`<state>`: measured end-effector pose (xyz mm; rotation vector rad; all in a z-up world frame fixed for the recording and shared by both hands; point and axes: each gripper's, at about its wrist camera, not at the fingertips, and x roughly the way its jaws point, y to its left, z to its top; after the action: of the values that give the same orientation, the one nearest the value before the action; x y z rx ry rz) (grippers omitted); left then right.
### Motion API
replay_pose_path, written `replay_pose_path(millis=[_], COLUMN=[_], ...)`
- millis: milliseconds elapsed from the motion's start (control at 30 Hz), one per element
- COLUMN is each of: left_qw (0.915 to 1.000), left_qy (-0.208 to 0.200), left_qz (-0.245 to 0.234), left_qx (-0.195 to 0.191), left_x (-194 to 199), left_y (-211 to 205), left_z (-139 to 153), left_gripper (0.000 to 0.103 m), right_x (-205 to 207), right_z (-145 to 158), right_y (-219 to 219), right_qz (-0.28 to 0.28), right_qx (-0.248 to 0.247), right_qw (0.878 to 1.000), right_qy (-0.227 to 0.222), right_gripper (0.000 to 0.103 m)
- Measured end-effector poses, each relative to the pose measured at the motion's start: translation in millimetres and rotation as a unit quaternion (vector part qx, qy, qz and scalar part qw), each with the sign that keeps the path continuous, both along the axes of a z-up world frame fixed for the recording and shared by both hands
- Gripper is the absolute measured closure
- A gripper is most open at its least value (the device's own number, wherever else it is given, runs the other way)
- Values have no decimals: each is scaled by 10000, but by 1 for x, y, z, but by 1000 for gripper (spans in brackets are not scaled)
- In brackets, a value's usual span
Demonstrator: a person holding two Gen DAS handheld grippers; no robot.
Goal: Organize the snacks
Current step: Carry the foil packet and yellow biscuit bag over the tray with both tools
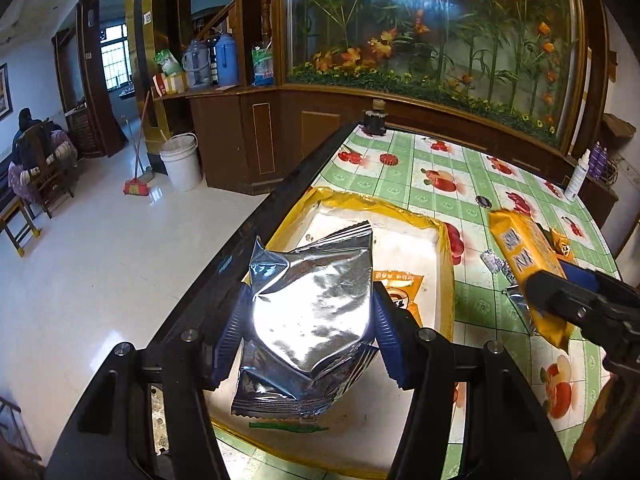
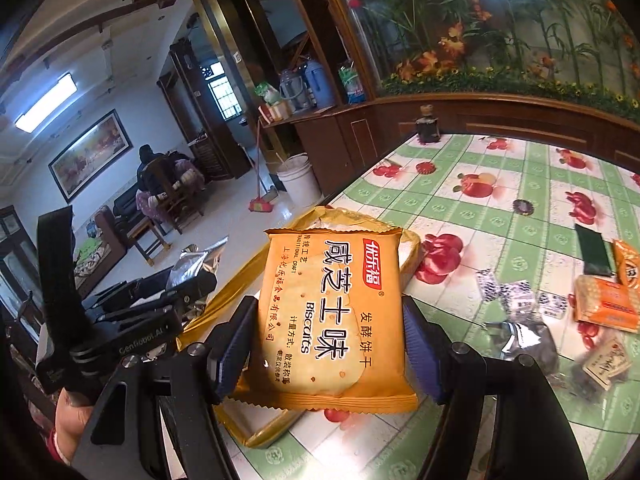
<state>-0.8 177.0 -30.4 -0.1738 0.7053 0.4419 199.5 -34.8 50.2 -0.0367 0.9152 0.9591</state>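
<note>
Foil pack [image 1: 308, 308] over tray [image 1: 444, 248], biscuit pack [image 2: 328, 320] right, prob. above tray edge.

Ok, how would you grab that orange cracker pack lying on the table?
Come from above and pinch the cracker pack across its two long side edges, near the middle. It lies flat and looks thick and blocky, so its sides give something firm to squeeze.
</note>
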Motion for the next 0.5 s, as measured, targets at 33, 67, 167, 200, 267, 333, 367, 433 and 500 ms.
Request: replay_pose_path(millis=[33,67,167,200,267,333,367,433,500], left_qw=[10000,10000,9999,9998,9996,9995,9994,9992,9989], left_qy=[28,50,139,159,220,259,281,330,386], left_qz=[-21,-41,-97,-117,-149,-162,-158,-155,-160], left_qx=[-8,-20,-34,-63,-68,-101,-108,-156,-193], left_x=[1,3,8,8,11,13,14,18,22], left_y=[-1,-1,-5,-5,-7,-7,-7,-5,-5], left_z=[-2,-4,-9,-11,-15,-18,-20,-24,-29], left_gripper=[44,44,44,44,44,44,44,44,44], right_x=[1,3,9,12,18,24,26,33,39], right_z=[-2,-4,-10,-12,-16,-21,-23,-29,-36], right_y=[5,8,21,26,34,44,48,55,62], right_qz=[30,52,132,144,183,209,218,239,252], right_qx=[-5,-4,-26,-37,-27,-48,-56,-62,-76], right_qw=[10000,10000,9999,9999,9998,9997,9996,9995,9994], right_qy=[12,19,40,45,104,143,154,191,242], right_gripper=[32,32,32,32,32,32,32,32,32])
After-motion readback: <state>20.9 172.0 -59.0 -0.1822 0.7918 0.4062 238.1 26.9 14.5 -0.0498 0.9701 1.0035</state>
